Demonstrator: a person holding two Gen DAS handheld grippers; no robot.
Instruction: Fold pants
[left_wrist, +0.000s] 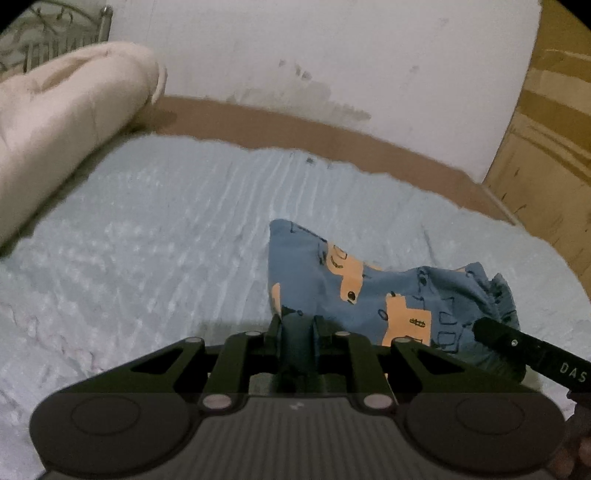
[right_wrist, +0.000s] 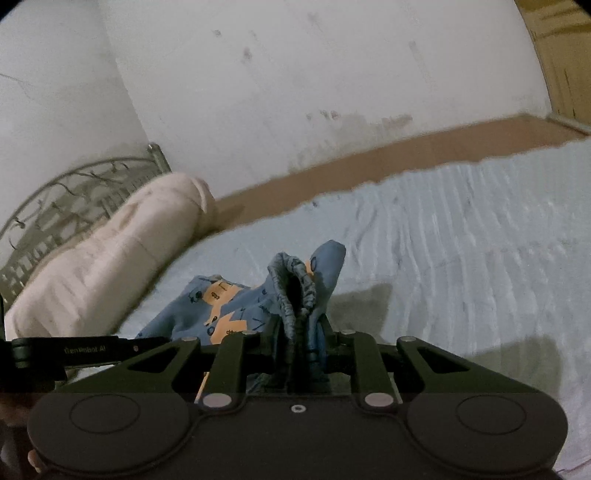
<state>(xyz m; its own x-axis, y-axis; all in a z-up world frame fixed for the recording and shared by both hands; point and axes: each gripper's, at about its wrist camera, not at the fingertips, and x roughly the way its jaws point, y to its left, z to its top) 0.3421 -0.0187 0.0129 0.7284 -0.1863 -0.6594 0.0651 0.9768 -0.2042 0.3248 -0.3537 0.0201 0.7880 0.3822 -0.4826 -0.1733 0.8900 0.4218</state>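
— Tongs?
— Left tongs (left_wrist: 298, 325) clamped on blue pants (left_wrist: 369, 295) fabric; right tongs (right_wrist: 300, 332) pinched on the gathered waistband.
— Pants where?
— Bunched on the pale blue bed cover (left_wrist: 147, 240). Farther back, rolled cream blanket (left_wrist: 62, 122), white wall (left_wrist: 332, 55).

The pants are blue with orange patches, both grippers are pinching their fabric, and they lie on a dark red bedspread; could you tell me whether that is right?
Not quite: the bedspread is pale blue, as the left wrist view shows. The pants are indeed blue with orange patches, pinched by the left gripper and the right gripper.
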